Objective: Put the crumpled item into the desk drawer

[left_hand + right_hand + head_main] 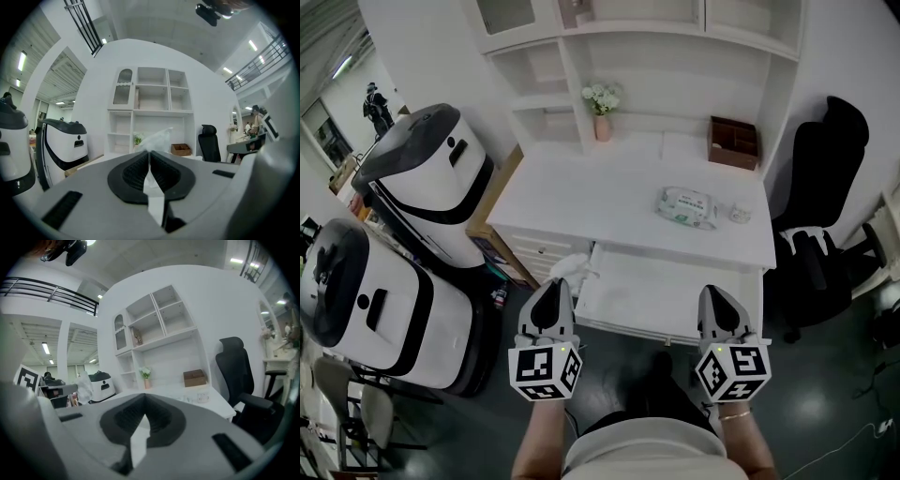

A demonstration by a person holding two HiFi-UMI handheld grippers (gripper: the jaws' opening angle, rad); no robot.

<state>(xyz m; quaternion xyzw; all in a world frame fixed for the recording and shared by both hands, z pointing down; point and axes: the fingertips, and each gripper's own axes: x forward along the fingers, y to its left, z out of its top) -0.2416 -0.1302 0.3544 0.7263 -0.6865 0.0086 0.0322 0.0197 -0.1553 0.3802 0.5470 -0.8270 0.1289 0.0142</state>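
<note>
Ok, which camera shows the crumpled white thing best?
The left gripper view: the crumpled item sits centre, pinched between the left gripper's shut jaws and sticking up past them. The head view shows only a little of it beyond that gripper, by the open drawer's left corner. The right gripper view catches it small, at far left.

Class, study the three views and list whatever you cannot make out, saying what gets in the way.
- Crumpled item: head view, lower part hidden by the left claw; material unclear.
- Drawer: head view, front edge partly behind the right claw; depth unreadable.
- Small object beside the wipes pack: head view, too small to identify.
</note>
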